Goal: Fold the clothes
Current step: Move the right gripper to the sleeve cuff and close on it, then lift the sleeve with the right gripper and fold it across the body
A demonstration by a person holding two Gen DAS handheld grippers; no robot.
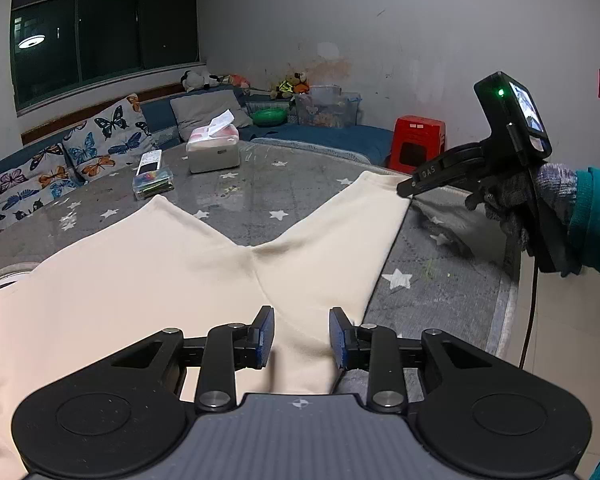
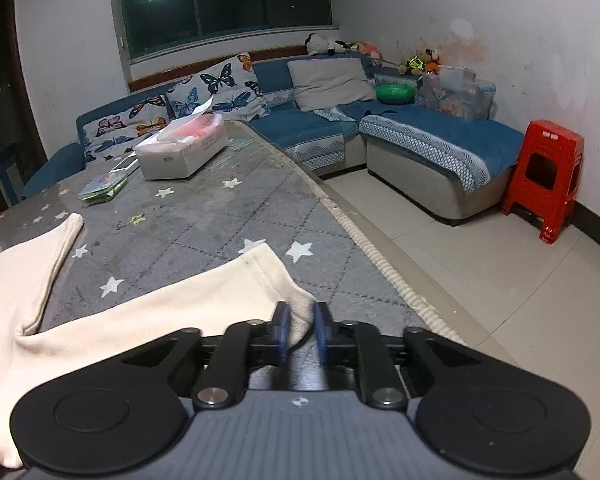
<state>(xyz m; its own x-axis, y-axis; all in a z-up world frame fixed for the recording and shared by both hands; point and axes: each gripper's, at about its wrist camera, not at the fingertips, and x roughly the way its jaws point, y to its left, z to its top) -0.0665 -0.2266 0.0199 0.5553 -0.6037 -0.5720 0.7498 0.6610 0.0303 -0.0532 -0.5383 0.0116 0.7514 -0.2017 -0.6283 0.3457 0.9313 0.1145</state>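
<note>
Cream trousers (image 1: pixel 148 280) lie spread on the star-patterned worktop (image 1: pixel 252 188). The left tongs (image 1: pixel 302 338) stand apart around the waist edge at 6 o'clock without pressing it. The right tongs (image 2: pixel 300 334) pinch a leg hem corner (image 2: pixel 302 316).

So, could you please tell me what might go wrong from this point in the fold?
1. The right gripper has only a corner of the cream cotton trousers at the leg hem; it may slip out.
2. The left gripper stands open around the waist edge, so lifting now would drag one side.
3. That hem lies near the grey star-patterned table cover's edge.
</note>
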